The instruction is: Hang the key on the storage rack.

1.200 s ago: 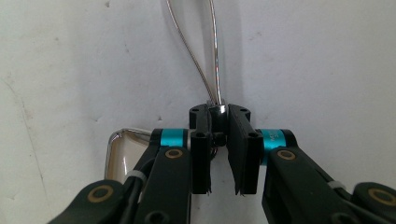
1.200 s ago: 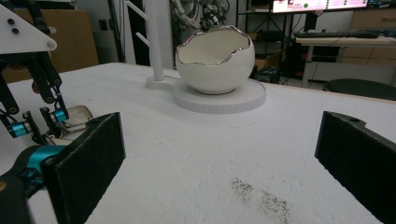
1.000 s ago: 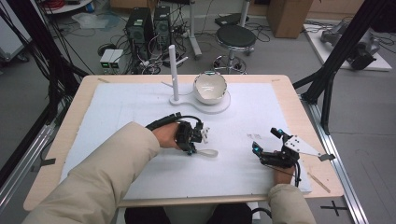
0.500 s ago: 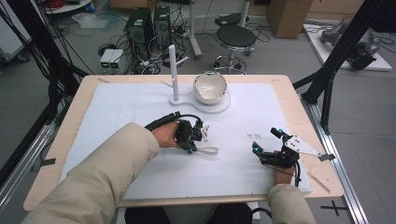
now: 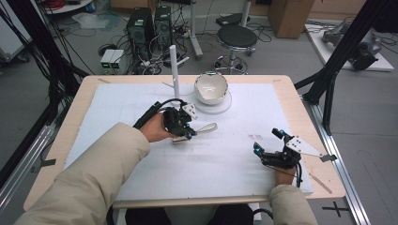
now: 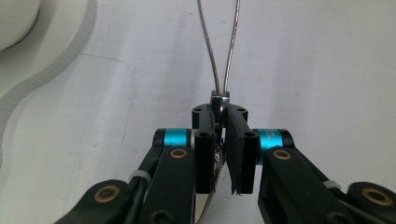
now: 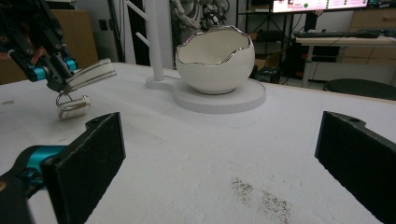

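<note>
The left gripper [image 5: 187,132] pinches slim, shiny metal tongs [image 5: 202,128] at their hinged end; the springy arms bow slightly apart, seemingly gripping nothing, lifted at seven o'clock from the jagged-rimmed eggshell-shaped bowl [image 5: 211,87]. The right gripper [image 5: 261,150] gapes wide.

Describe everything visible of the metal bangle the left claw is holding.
The bangle is a thin, shiny silver-coloured loop, seemingly metal, with two slim bands running out from a small clasp-like joint. The left claw is shut on that joint end, its pads pressing from both sides. The loop sticks out toward the egg-shaped bowl, lifted off the white mat; the right gripper view shows a small ring-like piece hanging below it.
</note>
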Demonstrator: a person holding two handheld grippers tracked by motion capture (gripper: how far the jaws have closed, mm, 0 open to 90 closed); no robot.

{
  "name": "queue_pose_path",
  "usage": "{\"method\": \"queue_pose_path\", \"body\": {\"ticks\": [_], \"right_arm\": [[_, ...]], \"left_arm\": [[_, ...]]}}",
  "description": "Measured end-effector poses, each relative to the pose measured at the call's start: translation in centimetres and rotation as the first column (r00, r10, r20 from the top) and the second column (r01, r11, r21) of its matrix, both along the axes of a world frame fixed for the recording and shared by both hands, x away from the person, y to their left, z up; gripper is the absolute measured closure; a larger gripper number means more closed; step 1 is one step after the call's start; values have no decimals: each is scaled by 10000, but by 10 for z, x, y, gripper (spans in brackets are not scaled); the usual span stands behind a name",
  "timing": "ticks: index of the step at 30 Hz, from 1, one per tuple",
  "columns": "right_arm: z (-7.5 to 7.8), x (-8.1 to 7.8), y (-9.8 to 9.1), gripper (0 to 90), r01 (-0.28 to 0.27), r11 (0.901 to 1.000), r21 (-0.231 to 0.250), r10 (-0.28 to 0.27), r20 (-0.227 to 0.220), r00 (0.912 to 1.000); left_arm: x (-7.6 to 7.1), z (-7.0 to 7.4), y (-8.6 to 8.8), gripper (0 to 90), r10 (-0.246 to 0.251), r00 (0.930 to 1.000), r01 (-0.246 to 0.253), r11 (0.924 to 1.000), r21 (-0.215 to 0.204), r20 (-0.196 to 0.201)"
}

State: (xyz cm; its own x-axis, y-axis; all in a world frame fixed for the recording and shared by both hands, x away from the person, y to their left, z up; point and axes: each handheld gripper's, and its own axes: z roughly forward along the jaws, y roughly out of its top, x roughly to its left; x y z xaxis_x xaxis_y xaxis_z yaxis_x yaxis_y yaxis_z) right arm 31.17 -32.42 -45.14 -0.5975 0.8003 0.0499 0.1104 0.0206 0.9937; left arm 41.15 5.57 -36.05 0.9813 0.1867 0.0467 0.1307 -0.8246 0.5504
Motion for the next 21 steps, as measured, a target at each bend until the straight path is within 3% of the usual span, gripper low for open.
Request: {"method": "queue_pose_path", "body": {"ticks": [1, 2, 3, 4, 5, 7, 8, 9, 10, 12, 13, 14, 15, 16, 17, 18, 19, 20, 21], "right_arm": [[0, 0, 0, 7, -24, 10000, 9, 24, -3, 10000], [0, 0, 0, 7, -21, 10000, 9, 21, -9, 10000], [0, 0, 0, 7, -19, 10000, -3, 19, 19, 10000], [0, 0, 0, 7, -14, 10000, -31, 14, 38, 10000], [0, 0, 0, 7, -16, 10000, -37, 16, 40, 10000], [0, 0, 0, 7, -13, 10000, -14, 13, 40, 10000], [0, 0, 0, 7, -20, 10000, -29, 20, 28, 10000], [0, 0, 0, 7, -17, 10000, -11, 17, 24, 10000], [0, 0, 0, 7, -21, 10000, -2, 21, 10, 10000], [0, 0, 0, 7, -10, 10000, 0, 10, 0, 10000], [0, 0, 0, 7, -22, 10000, -5, 22, 5, 10000], [0, 0, 0, 7, -28, 10000, -10, 28, -11, 10000], [0, 0, 0, 7, -28, 10000, -10, 28, -11, 10000], [0, 0, 0, 7, -17, 10000, -26, 17, 18, 10000], [0, 0, 0, 7, -3, 10000, -53, 4, 48, 10000], [0, 0, 0, 7, -6, 10000, -69, 6, 55, 10000], [0, 0, 0, 7, -11, 10000, -69, 11, 56, 10000], [0, 0, 0, 7, -8, 10000, -55, 8, 54, 10000], [0, 0, 0, 7, -17, 10000, -32, 17, 21, 10000]], "left_arm": [[1, 3, 5, 821, 206, 9998, -208, 9990, -386, -43], [1, 3, 5, 821, 206, 9998, -208, 9990, -386, -43], [1, 4, 7, 820, 400, 9992, -403, 9967, -698, -59], [4, 8, 15, 821, 736, 9972, -741, 9903, -1176, -93], [4, 8, 15, 821, 736, 9972, -741, 9903, -1176, -93], [6, 12, 23, 821, 1206, 9927, -1196, 9786, -1674, -42], [8, 17, 31, 821, 1721, 9851, -1670, 9651, -2018, 77], [8, 20, 35, 821, 1921, 9813, -1848, 9584, -2174, 128], [8, 20, 35, 821, 1921, 9813, -1848, 9584, -2174, 128], [9, 25, 42, 820, 2418, 9702, -2303, 9374, -2613, 123], [10, 28, 48, 820, 2735, 9619, -2605, 9223, -2854, 60], [10, 28, 48, 820, 2735, 9619, -2605, 9223, -2854, 60], [10, 30, 50, 820, 2976, 9546, -2807, 9159, -2868, 161], [10, 32, 55, 820, 3338, 9424, -3111, 8985, -3098, 216], [10, 32, 55, 820, 3338, 9424, -3111, 8985, -3098, 216], [11, 36, 61, 820, 3786, 9250, -3468, 8767, -3334, 333], [11, 36, 61, 820, 3786, 9250, -3468, 8767, -3334, 333], [11, 37, 64, 820, 4123, 9104, -3746, 8569, -3541, 347], [12, 39, 67, 820, 4312, 9015, -3885, 8427, -3727, 355]]}}
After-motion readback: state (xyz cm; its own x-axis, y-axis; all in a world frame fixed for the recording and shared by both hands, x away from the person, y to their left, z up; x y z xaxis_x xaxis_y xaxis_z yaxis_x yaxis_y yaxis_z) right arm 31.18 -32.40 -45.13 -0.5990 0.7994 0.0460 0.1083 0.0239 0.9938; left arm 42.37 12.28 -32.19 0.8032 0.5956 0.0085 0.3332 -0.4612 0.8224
